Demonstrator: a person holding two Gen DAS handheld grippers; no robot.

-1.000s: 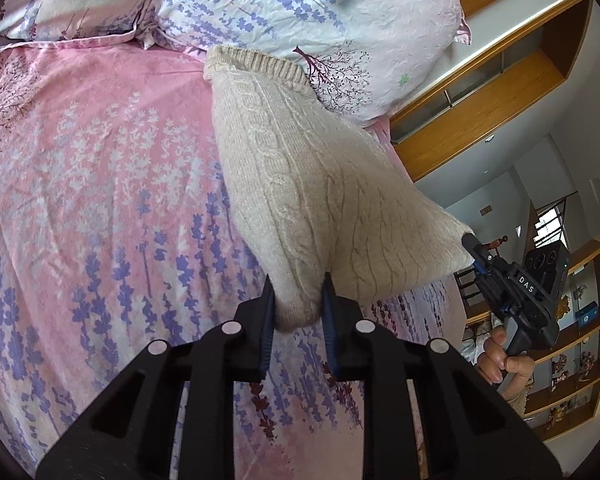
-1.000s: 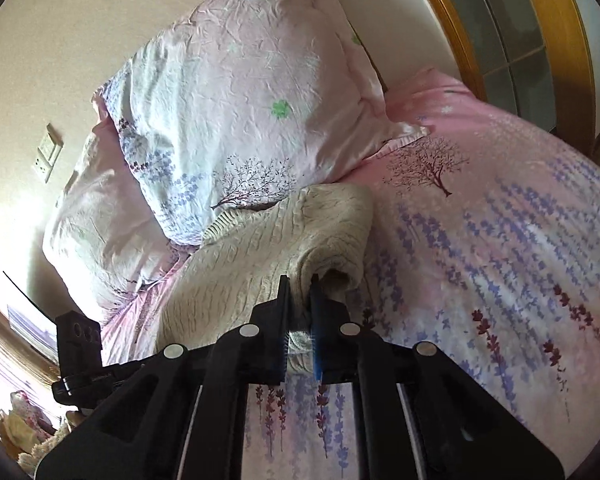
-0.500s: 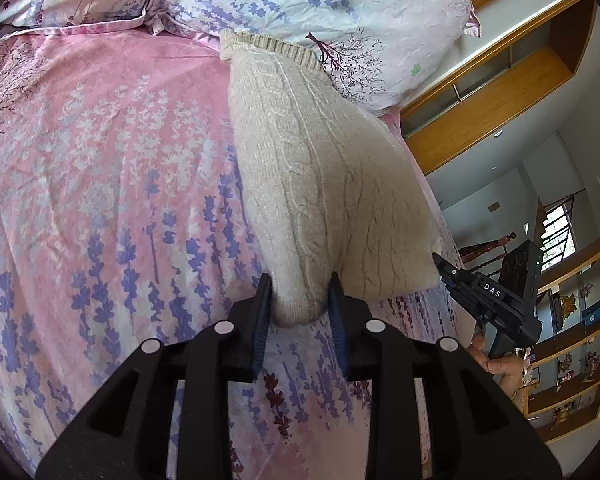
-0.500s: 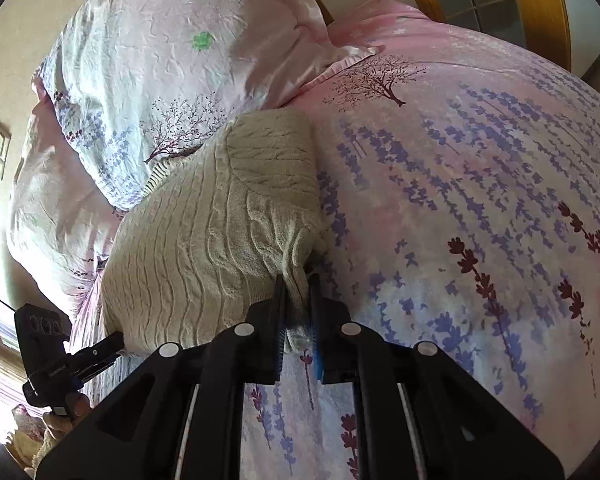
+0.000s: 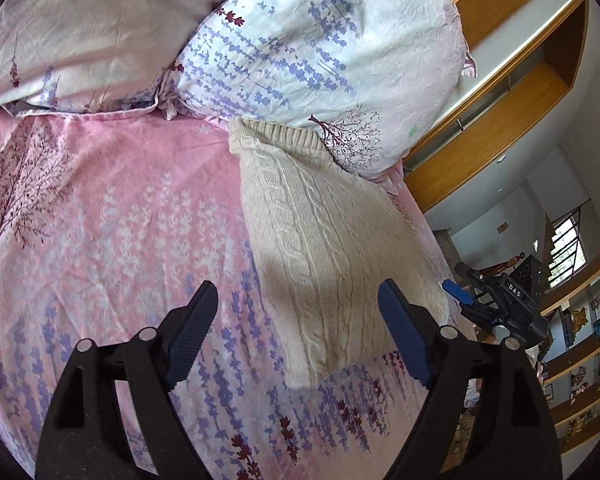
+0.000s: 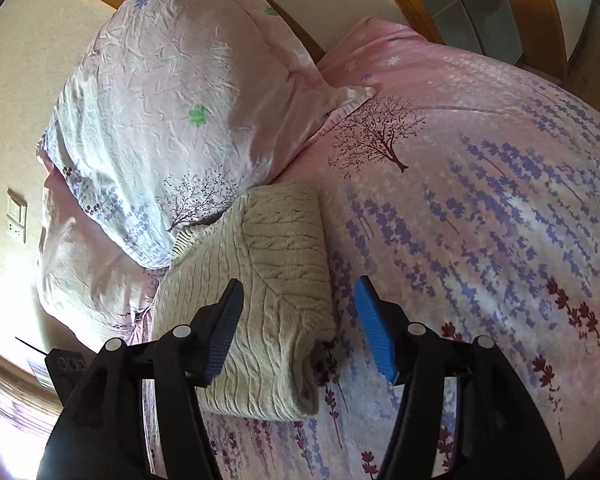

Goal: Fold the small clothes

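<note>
The cream cable-knit sweater (image 5: pixel 324 248) lies folded on the pink floral bed (image 5: pixel 112 216), its ribbed end touching the pillow (image 5: pixel 320 44). The left tool (image 5: pixel 296 332) is opening; its jaws stand wide, the sweater's near corner between them, pads clear of the knit. The right tool (image 6: pixel 298 324) is also opening, straddling the sweater's folded edge (image 6: pixel 284 264) without pressing it. Neither tool holds anything.

Bed's got a pink lavender-print sheet (image 5: pixel 100 220) and two crumpled floral pillows (image 5: pixel 320 48), wooden headboard (image 5: pixel 500 128) behind. Shelves (image 5: pixel 588 344) with knick-knacks, I think, plus a sunlit window (image 5: pixel 568 244).
</note>
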